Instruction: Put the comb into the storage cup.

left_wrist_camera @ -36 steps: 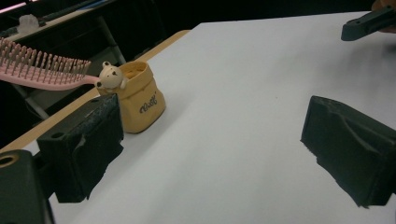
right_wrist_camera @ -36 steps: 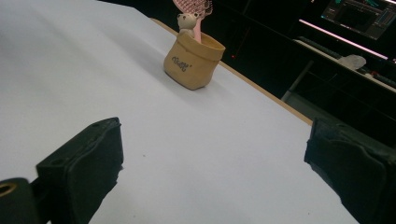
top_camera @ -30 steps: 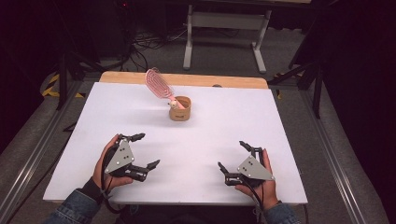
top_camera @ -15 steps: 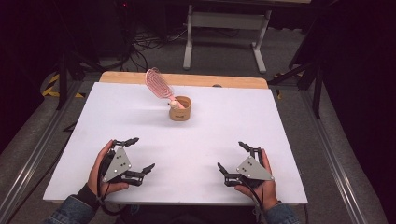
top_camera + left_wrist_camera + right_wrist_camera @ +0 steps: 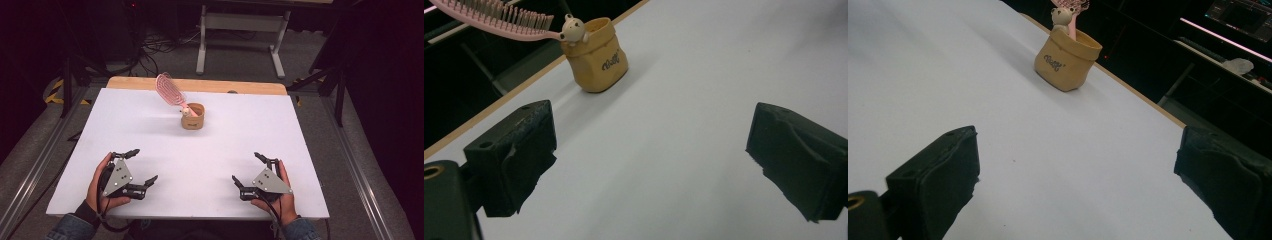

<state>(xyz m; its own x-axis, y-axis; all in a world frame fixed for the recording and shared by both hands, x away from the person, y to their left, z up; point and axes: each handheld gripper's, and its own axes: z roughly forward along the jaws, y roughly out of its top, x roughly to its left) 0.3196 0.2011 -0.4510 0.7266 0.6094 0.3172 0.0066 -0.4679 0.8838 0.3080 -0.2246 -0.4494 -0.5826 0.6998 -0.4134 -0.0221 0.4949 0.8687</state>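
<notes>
A tan sack-shaped cup (image 5: 193,116) stands at the back middle of the white table (image 5: 250,130). A pink hairbrush (image 5: 170,91) leans out of it to the back left, and a small bear figure (image 5: 573,30) sits on the cup's rim. The cup (image 5: 596,56) and the brush (image 5: 491,20) lie ahead of my left gripper; the cup (image 5: 1067,59) is also far ahead of my right one. My left gripper (image 5: 141,165) rests open at the front left, nothing between its jaws. My right gripper (image 5: 246,168) rests open at the front right, also holding nothing.
A wooden strip (image 5: 200,85) runs along the table's far edge. Behind it stand a white metal frame (image 5: 240,22) and cables on the floor. Metal rails (image 5: 350,165) flank the table on both sides.
My left gripper has drawn back a little toward the front edge and to the left. The right gripper, the cup and the brush have stayed put.
</notes>
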